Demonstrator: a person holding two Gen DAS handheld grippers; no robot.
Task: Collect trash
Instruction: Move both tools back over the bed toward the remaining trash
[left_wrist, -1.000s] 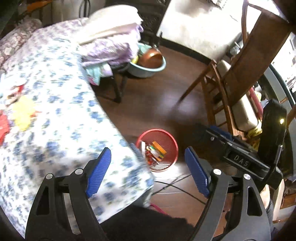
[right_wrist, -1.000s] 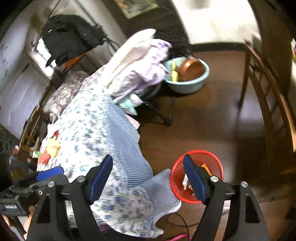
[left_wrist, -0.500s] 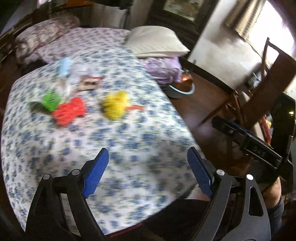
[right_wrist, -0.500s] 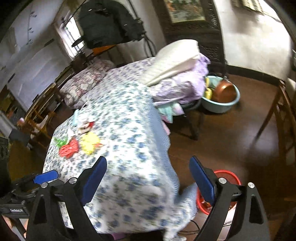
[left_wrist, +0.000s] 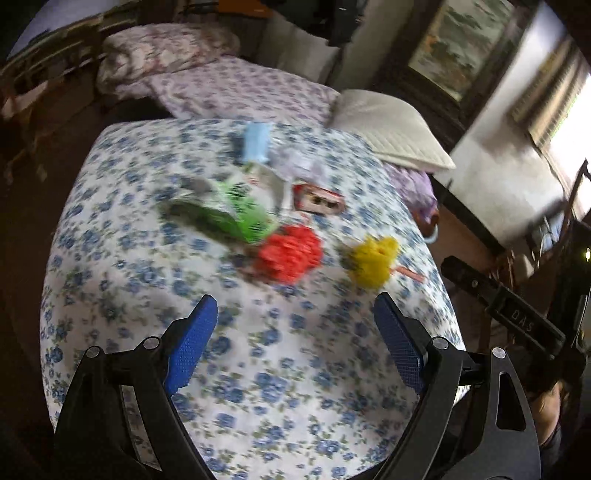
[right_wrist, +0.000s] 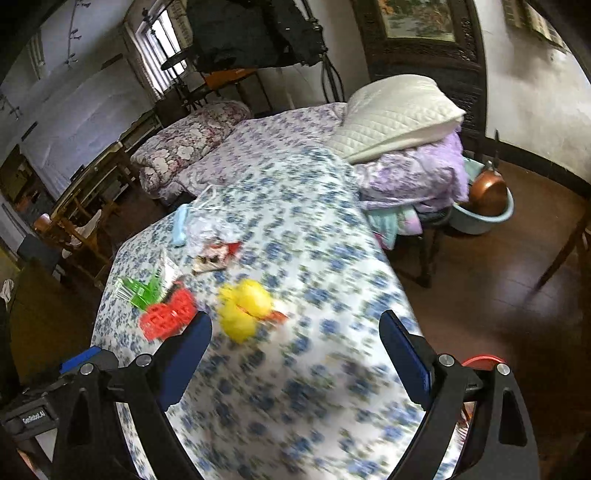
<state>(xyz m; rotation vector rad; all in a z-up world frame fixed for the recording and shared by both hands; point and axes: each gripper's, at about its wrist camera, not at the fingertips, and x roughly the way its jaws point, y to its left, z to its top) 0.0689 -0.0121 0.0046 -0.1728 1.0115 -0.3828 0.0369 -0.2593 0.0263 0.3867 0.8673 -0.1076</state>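
Trash lies on the table's blue-flowered cloth (left_wrist: 280, 369): a green wrapper (left_wrist: 229, 214), a red crumpled piece (left_wrist: 290, 253), a yellow crumpled piece (left_wrist: 373, 260), a red-and-white packet (left_wrist: 319, 199), a light blue item (left_wrist: 255, 142) and clear plastic (left_wrist: 299, 166). My left gripper (left_wrist: 293, 299) hangs open over the near cloth, short of the red piece, with nothing between its fingers. In the right wrist view the yellow piece (right_wrist: 243, 306) and red piece (right_wrist: 168, 317) lie just beyond my right gripper (right_wrist: 294, 316), which is open and empty. The red bin's rim (right_wrist: 482, 360) shows behind its right finger.
A white pillow (right_wrist: 399, 110) tops purple bedding (right_wrist: 413, 177) past the table's far end. On the brown floor to the right stands a teal basin (right_wrist: 484, 218) holding a copper pot. A bed (right_wrist: 207, 133) lies behind, and a wooden chair (left_wrist: 569, 206) at the right.
Both views have swung from the floor and the red bin up onto the table top, and the trash pieces have come into sight. Both pairs of jaws stand a little wider.
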